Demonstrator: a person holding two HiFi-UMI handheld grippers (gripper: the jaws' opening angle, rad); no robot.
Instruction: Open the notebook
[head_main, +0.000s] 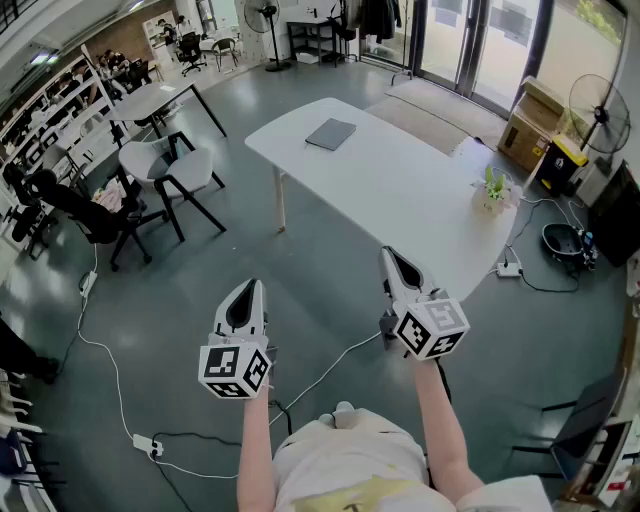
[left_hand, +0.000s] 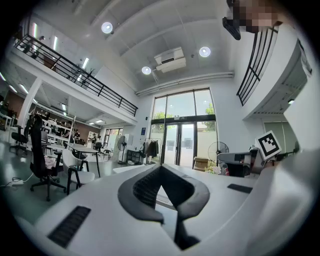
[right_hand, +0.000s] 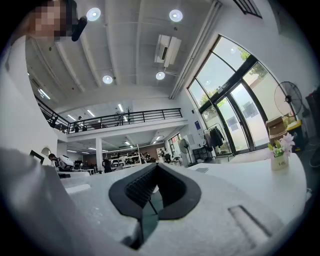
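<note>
Toward the far left corner of the tabletop, well apart from both grippers: the notebook, lying flat, grey cover shut. Nothing of the task done yet, judging by that. Closer in, over the floor and short of the tabletop's near edge: left gripper and right gripper, both held level, each with jaws pressed together on nothing. Near the right edge, a small potted plant, well clear of the notebook. Left to do, by the look of it: step up to the table, bring a gripper to the cover's free edge, catch that edge, then lift and fold the cover back.
</note>
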